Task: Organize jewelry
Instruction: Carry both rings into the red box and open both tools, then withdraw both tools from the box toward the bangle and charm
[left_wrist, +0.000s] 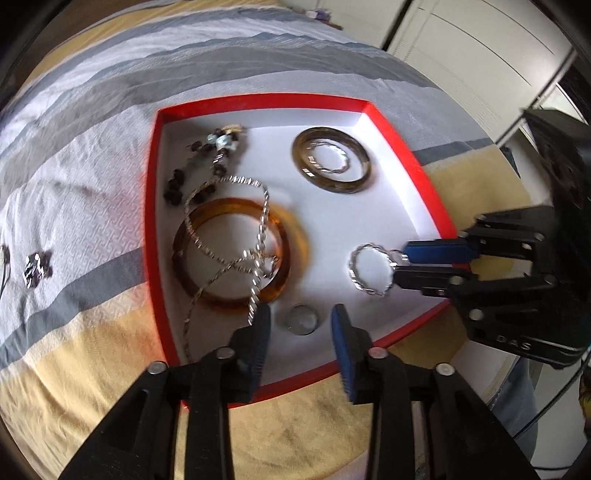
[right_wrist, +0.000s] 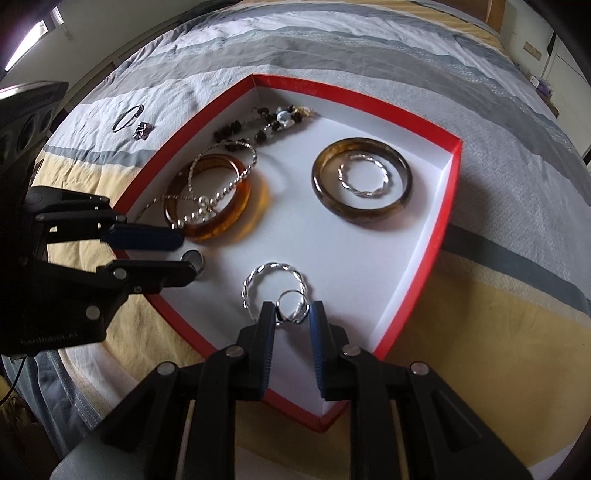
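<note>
A red-walled box (left_wrist: 153, 206) (right_wrist: 448, 192) with a white floor lies on the bed. It holds an amber bangle (left_wrist: 236, 254) (right_wrist: 207, 195) with a silver chain (left_wrist: 258, 221) (right_wrist: 218, 195) draped over it, a dark bangle (left_wrist: 332, 158) (right_wrist: 362, 181) around a twisted silver ring (right_wrist: 364, 177), dark beads (left_wrist: 199, 162) (right_wrist: 258, 122), and a round silver piece (left_wrist: 301, 319) (right_wrist: 194, 258). My left gripper (left_wrist: 301, 325) (right_wrist: 184, 254) is open over that piece. My right gripper (right_wrist: 293, 314) (left_wrist: 397, 264) is shut on a small silver ring (right_wrist: 291, 302), beside a larger twisted ring (left_wrist: 369, 271) (right_wrist: 273, 280).
The bed cover (left_wrist: 92, 147) is striped grey, white and yellow. A small dark jewel (left_wrist: 35, 269) (right_wrist: 142, 129) and a thin dark bangle (right_wrist: 127, 116) lie on it outside the box's left wall. White cupboards (left_wrist: 461, 44) stand beyond the bed.
</note>
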